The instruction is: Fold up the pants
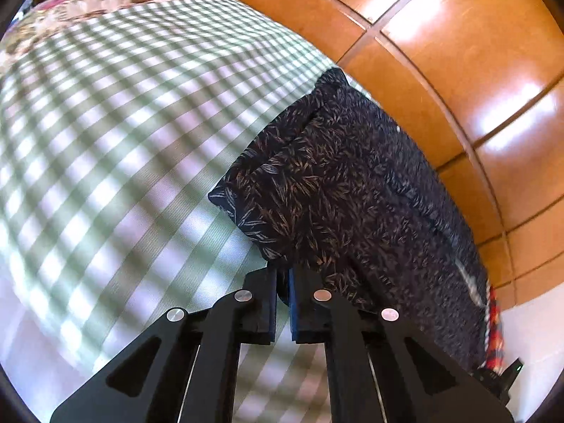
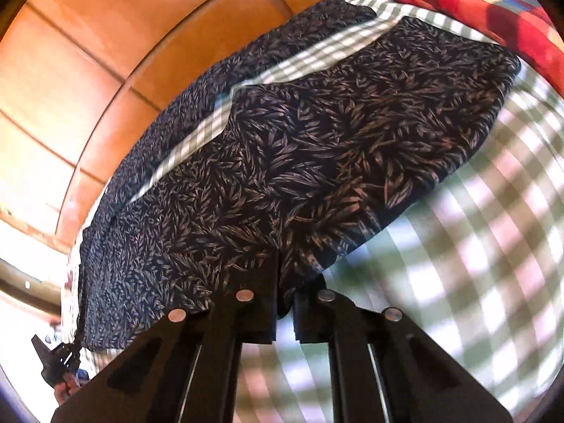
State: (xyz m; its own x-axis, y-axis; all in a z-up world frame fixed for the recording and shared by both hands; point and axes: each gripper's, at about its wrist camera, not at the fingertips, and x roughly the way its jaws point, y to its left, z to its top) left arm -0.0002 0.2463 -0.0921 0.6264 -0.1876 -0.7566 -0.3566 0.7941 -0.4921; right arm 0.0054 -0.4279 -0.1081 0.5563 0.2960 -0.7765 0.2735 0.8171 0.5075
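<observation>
The dark leaf-print pants (image 2: 317,148) are lying on a bed covered with a green checked sheet (image 1: 116,134), along the edge nearest the wooden wardrobe doors (image 1: 458,53). The left hand-held gripper (image 1: 282,275) is pinching a pants edge with nearly closed jaws. The right hand-held gripper (image 2: 283,282) is likewise clenching the fabric's near edge. A red patchwork pillow (image 2: 493,3) is lying beyond the pants.

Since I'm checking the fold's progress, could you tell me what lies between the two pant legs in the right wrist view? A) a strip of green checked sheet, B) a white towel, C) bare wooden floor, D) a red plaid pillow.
A: a strip of the green checked sheet shows between the two legs of the dark leaf-print pants.
</observation>
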